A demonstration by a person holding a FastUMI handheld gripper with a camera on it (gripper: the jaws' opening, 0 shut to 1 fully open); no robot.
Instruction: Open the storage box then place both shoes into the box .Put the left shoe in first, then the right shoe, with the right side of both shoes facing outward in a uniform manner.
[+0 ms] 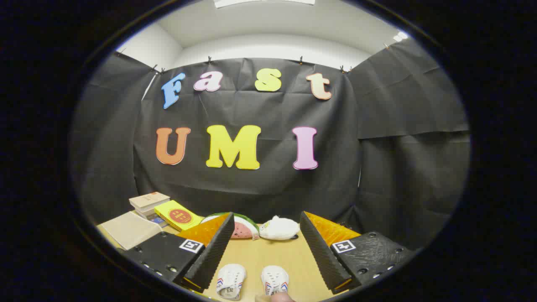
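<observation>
Two shoes (251,282) lie side by side on the table (272,256), low between the fingers and close beneath the gripper (266,251), whose fingers stand wide apart with nothing held. The left one (230,281) sits just beside the left finger's tip; the right one (275,279) lies nearer the middle, and something pale and rounded, perhaps a fingertip, overlaps its near end, though the view is too cropped there to say. Beyond the fingers, against the cloth wall, lie one watermelon-slice toy (245,226) and one white plush (279,228), touching or nearly so. Off past the left finger is a small stack of books (149,203), a yellow book (178,214) leaning by it, and one open grey book or folder (130,230); the stack looks like two or three volumes. The box is the task's first concern, so the lid probably has yet to be opened, and the shoes wait until it is. The risks, as I judge them: picking the wrong shoe first, since the pair looks alike and lies close together; closing on both at once or nudging the neighbour aside; and gripping a soft upper so the shoe twists and ends up with the wrong side facing outward. Count: two shoes, one toy slice, one plush, one yellow book, one stack, one open book.
</observation>
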